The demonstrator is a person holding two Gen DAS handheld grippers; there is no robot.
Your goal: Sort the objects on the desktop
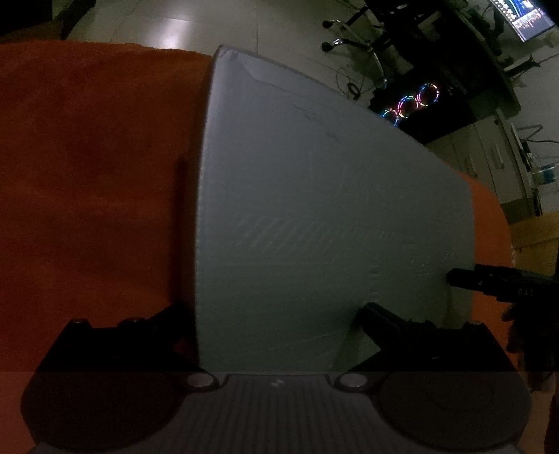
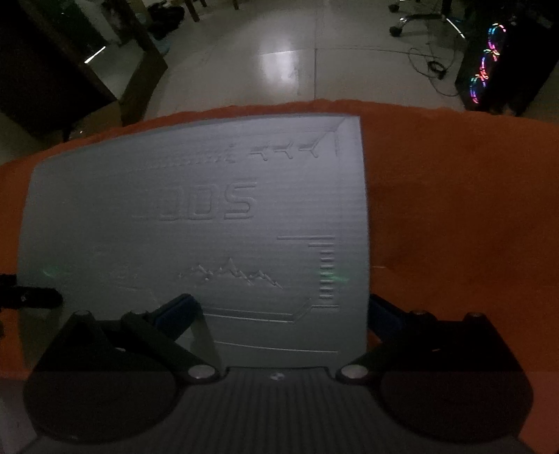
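Left wrist view: the left hand-held gripper straddles the near left corner of a pale grey-blue panel; its left finger lies outside the panel's left edge on the orange cloth, its right finger lies over the panel's surface; the fingers stand wide apart, and I cannot tell whether they press the panel; the panel lies flat on the cloth-covered counter; at the panel's right edge the dark tip of the right hand-held gripper reaches in; beyond the counter are a pale tiled floor, a computer case with coloured ring lights and a monitor.

Right wrist view: the right hand-held gripper straddles the panel's near right corner; its blue-padded left finger rests over the embossed surface, its right finger sits just outside the right edge on the cloth; the jaws are spread, and contact with the panel is unclear; the panel bears raised lettering, a mountain outline and line marks; a dark finger of the left hand-held gripper shows at the panel's left edge.
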